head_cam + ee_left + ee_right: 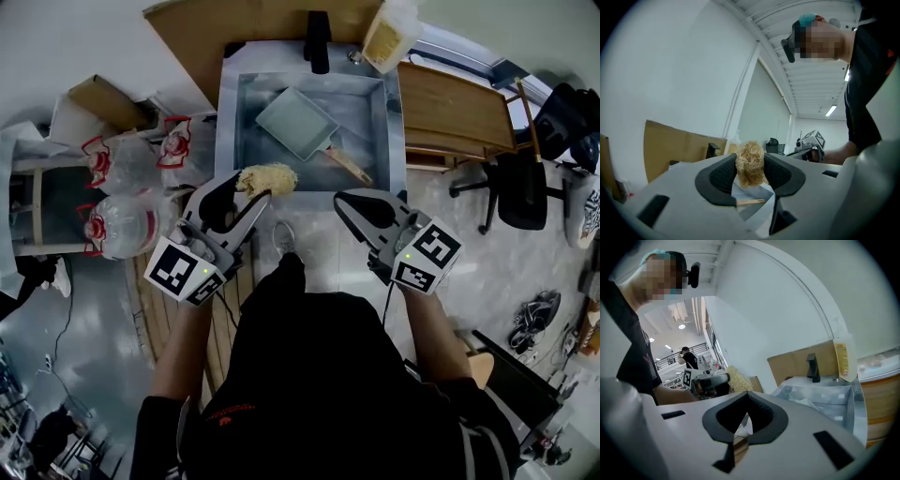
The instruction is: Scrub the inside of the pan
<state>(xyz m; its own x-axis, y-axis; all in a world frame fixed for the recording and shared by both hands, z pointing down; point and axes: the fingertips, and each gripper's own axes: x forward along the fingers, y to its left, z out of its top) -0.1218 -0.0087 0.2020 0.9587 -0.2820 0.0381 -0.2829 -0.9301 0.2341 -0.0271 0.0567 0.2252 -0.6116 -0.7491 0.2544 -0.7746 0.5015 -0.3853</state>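
Pan (296,122) lies flat in the sink (246,94), set on a diagonal, open side up as far as I can tell; both my grippers are held near the sink's front edge, clear of it, so scrubbing is not yet begun.

Sink: a steel basin, and likely slick; I judge the pan would skate about on it under any sideways rubbing.

Pan: rectangular and shallow with a pale coating; it looks stiff and fairly light; the coating may scratch, so firm but not harsh pressure.

Right gripper (345,201): jaws together with nothing between them; it hangs near the front right of the sink.

Left gripper (242,195): clamped on the scrubber (268,178), with the pads biting its lower part and the tuft standing free past the tips.

Scrubber: a pale fibrous wad, soft and springy; it should flatten against the pan floor and reach the corners.

Handle (348,167): wooden and slim, pointing to the sink's near right corner; that is my best hold, taken with the right gripper around its middle; wood should grip better than the coated rim.
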